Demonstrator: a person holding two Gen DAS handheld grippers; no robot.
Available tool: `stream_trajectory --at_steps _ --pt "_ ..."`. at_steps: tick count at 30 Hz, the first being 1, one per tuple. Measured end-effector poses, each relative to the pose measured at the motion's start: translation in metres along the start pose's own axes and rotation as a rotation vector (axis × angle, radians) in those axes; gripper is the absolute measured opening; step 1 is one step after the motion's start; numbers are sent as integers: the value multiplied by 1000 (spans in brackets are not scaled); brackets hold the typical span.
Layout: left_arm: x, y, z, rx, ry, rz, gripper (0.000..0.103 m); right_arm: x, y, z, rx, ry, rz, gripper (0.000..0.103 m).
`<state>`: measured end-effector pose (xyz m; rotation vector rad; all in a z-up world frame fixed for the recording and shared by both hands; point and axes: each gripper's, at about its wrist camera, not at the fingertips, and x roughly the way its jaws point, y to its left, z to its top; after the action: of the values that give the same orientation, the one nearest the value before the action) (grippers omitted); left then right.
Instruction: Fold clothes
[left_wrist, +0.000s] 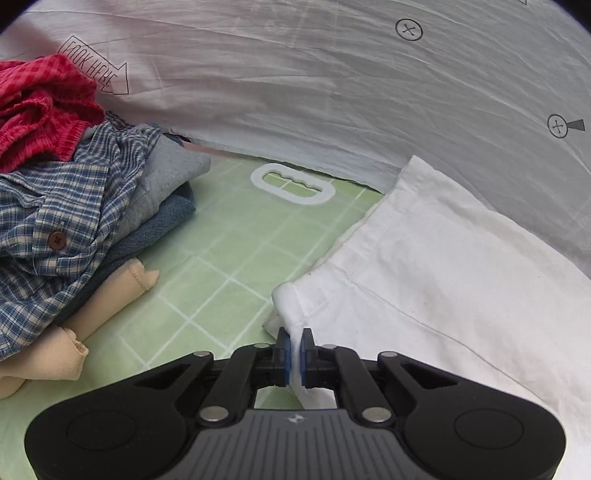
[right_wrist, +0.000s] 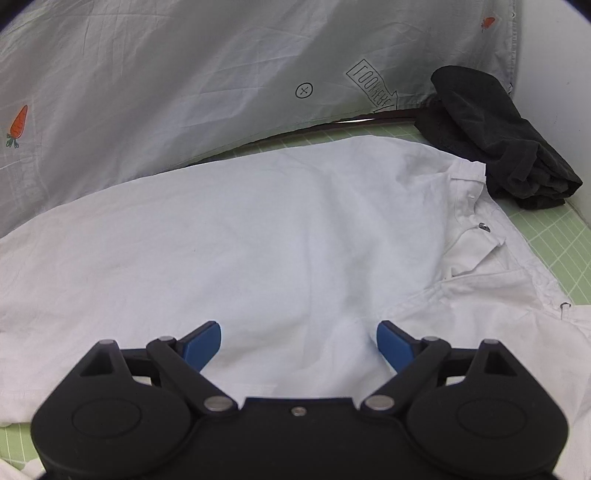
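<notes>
Basically, white shirt (right_wrist: 258, 236) lies spread on the green grid mat (left_wrist: 221, 258), collar toward the black garment (right_wrist: 495, 147). Left gripper (left_wrist: 294, 345) is clamped on the shirt's hem corner at the mat-side edge. Right gripper (right_wrist: 299, 343) is spread wide over the shirt, gripping nothing. Bare mat separates hem from the pile of clothes (left_wrist: 74, 206).

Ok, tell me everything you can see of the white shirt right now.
The white shirt looks like thin, lightly creased cotton. It lies mostly flat on the green grid mat. Its collar and small buttons lie toward the dark bundle, which rests against the collar. A stitched hem edge is bunched up and pinched in the closed left gripper. The right gripper hangs open above the body cloth, gripping nothing.
</notes>
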<state>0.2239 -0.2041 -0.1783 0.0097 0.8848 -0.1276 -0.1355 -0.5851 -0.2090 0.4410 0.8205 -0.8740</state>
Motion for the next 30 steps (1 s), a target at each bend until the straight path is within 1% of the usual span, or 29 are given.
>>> stream_trajectory --at_steps 1,4,6,7,9,10,12,14,16,17,20,23,27,30 --pt "-1 7 0 -22 0 -5 5 -3 1 -1 -1 -2 0 92" --pt "-2 33 0 -66 -2 21 5 -13 0 -1 -5 -15 1 92" --pt "-1 45 -4 -69 -2 62 5 -20 -3 -4 -9 -24 -1 92" --pt "0 51 -5 -73 5 60 5 -23 -5 -5 -11 -29 -2 92" --pt "-2 60 -8 -81 15 45 9 -28 -12 -8 -2 -31 -1 92" --pt "-6 63 -9 -83 16 33 13 -31 -16 -10 3 -32 -1 92" --pt "-17 66 -10 -76 16 13 26 -36 -26 -15 25 -35 -4 94" --pt "-34 64 -13 -45 -12 -22 56 -41 -37 -21 55 -35 -8 97" --pt "-53 63 -17 -19 -45 -49 70 -46 -48 -29 88 -33 -12 98" --pt "-62 62 -20 -10 -58 -58 74 -48 -52 -34 101 -31 -13 98" --pt "-88 65 -38 1 -47 -82 82 -54 -67 -50 140 -20 -19 98" --pt "-104 76 -62 13 -11 -82 83 -60 -77 -68 170 -8 -10 99" --pt "-119 101 -103 -13 55 -30 83 -67 -80 -90 159 12 12 99" --pt "-124 116 -129 -24 114 -12 83 -68 -75 -100 133 40 26 99"
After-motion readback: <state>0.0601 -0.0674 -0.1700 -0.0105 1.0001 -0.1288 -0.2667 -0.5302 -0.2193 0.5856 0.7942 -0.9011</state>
